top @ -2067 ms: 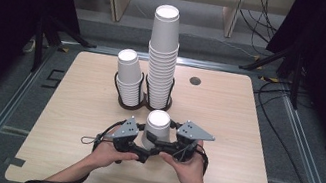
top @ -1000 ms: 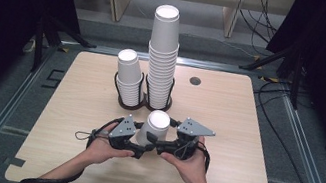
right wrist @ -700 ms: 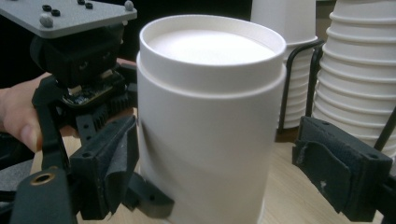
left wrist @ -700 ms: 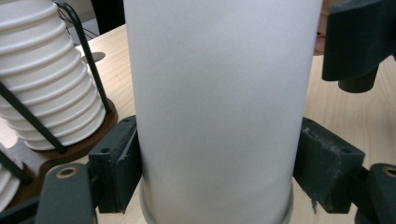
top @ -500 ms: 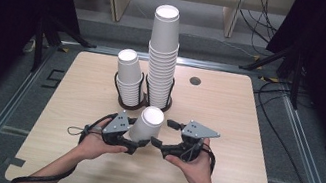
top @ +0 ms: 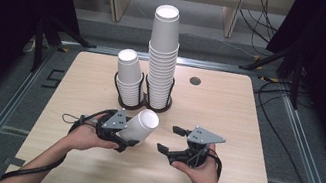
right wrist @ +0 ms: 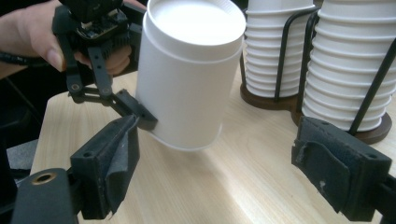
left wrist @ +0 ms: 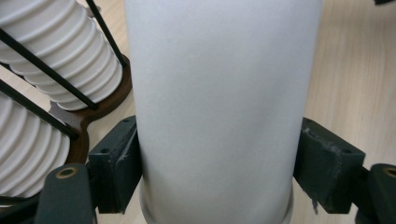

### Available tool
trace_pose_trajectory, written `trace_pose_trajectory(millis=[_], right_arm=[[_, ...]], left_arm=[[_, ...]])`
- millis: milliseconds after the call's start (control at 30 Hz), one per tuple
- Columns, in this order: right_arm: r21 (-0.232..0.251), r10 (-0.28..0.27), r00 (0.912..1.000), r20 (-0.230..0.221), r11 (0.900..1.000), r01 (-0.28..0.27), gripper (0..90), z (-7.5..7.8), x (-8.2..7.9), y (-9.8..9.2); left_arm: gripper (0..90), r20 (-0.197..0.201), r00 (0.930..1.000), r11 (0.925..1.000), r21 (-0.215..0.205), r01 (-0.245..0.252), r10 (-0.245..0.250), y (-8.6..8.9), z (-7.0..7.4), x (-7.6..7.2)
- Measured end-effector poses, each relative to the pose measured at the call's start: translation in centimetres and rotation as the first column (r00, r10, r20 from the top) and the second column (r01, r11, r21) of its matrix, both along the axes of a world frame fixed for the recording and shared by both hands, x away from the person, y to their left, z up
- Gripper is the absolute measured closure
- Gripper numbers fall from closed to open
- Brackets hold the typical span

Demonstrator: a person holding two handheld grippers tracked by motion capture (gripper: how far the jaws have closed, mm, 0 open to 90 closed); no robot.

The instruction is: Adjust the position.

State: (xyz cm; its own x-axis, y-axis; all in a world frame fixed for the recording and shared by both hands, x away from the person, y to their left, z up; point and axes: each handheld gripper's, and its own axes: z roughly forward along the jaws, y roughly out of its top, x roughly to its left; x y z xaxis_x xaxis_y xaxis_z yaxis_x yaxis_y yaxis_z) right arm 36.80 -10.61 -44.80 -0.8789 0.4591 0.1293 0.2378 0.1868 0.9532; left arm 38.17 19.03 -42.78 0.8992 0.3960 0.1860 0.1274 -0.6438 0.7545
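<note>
Gripping a white paper cup, the left gripper holds it tilted, seemingly clear of the tabletop; the right gripper fingers gape empty alongside.

You had two grippers, one loose paper cup, two cup stacks and two wire holders on one counter.

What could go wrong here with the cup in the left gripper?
1. The left gripper pinches the tilted paper cup near its rim; the thin wall may crush or slip out.
2. The two cup stacks in their wire holder stand close; a swing might topple them.
3. The open right gripper could bump the cup.
</note>
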Motion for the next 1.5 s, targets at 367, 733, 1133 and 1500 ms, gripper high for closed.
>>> trace_pose_trajectory(millis=[367, 733, 1133, 1500], right_arm=[[-0.022, 0.002, 0.9999, -0.012, 1.0, -0.002, 15.4, -0.1, -0.1, -0.3], [-0.051, 0.011, 0.9999, -0.007, 0.999, -0.011, 15.5, 0.1, -0.3, -0.4], [-0.078, 0.034, 0.9993, 0.015, 0.996, -0.033, 15.6, 0.2, -0.4, -0.1], [-0.1, 0.067, 0.9977, 0.001, 0.993, -0.067, 15.6, 0.2, -0.5, 0.4]], left_arm=[[23.2, -0.003, 0.9994, 0.9946, 0.098, 0.035, -0.035, 0.0, 0.6, 0.4], [23.5, -0.023, 0.9982, 0.9782, 0.199, 0.058, -0.055, 0.3, 0.8, 0.8], [24.3, -0.02, 0.997, 0.9555, 0.285, 0.077, -0.075, 0.1, 1.1, 1.0], [24.7, -0.033, 0.9922, 0.9137, 0.387, 0.123, -0.12, -0.3, 1.7, 1.0]])
